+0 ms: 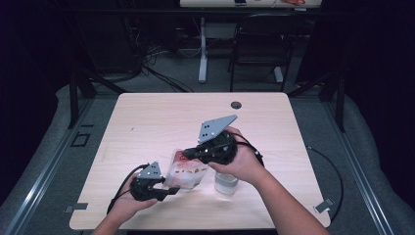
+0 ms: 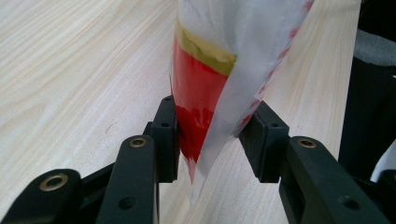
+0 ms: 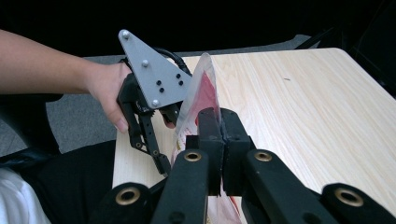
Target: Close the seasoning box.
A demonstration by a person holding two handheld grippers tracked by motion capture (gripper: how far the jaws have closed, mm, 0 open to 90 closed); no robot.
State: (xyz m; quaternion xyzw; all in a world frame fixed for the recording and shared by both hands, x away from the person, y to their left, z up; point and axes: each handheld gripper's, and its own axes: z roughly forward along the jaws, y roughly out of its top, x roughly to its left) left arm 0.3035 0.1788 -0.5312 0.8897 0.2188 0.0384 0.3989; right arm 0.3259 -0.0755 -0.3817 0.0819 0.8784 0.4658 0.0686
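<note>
A clear plastic bag (image 1: 188, 171) with red print is held up over the front of the wooden table (image 1: 156, 117) by both grippers. My left gripper (image 1: 171, 190) grips its lower part. In the left gripper view, the pads (image 2: 169, 135) press on either side of the puffy bag (image 2: 205, 70), whose bottom corner hangs just above the tabletop. My right gripper (image 1: 189, 154) reaches in from the right. Its jaws (image 3: 220, 135) are closed tight on the thin upper edge of the bag (image 3: 201, 91).
A small clear cup (image 1: 226, 183) stands on the table under the right hand, near the front edge. A cable hole (image 1: 236, 105) sits at the table's far edge. A dark chair (image 1: 259, 44) and a desk leg (image 1: 202, 54) stand beyond the table.
</note>
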